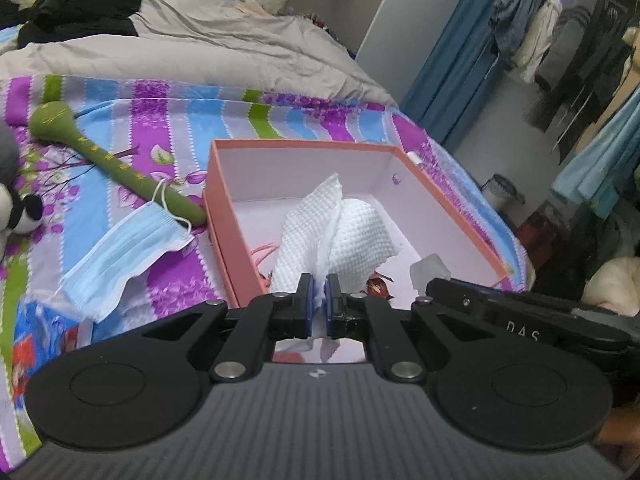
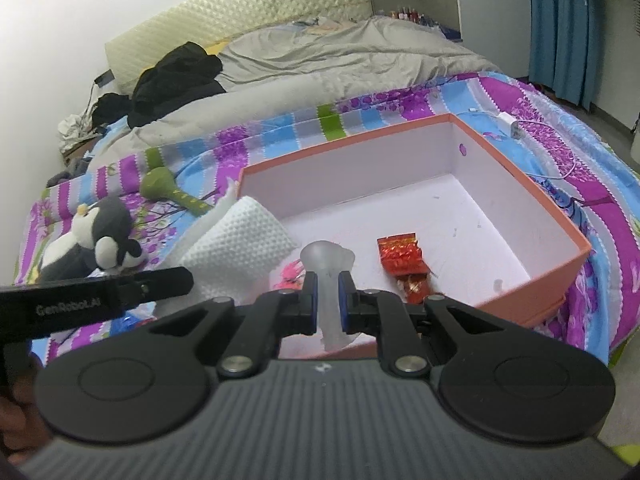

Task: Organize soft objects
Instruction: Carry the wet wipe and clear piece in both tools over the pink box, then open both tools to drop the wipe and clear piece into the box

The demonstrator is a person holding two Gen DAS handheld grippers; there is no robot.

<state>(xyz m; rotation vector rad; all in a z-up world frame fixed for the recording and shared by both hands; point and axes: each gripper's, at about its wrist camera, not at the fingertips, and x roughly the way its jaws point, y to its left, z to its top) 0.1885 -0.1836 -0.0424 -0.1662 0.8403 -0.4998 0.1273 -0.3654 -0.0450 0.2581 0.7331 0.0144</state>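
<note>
An open orange box [image 1: 218, 216] with a white inside lies on the striped bedsheet; it also shows in the right wrist view [image 2: 576, 240]. My left gripper [image 1: 319, 286] is shut on a white waffle-textured cloth [image 1: 352, 232], held over the box's near end; the cloth also shows in the right wrist view [image 2: 240, 244]. My right gripper [image 2: 328, 284] is shut on a translucent soft plastic piece [image 2: 328, 264], also over the box's near edge. A red foil packet [image 2: 400, 254] lies on the box floor.
On the sheet left of the box lie a blue face mask [image 1: 124, 252], a green stuffed stick toy [image 1: 120, 164] and a penguin plush [image 2: 96, 240]. A grey duvet [image 1: 200, 48] and black clothes [image 1: 80, 4] lie behind. A white charger [image 2: 510, 124] lies right of the box.
</note>
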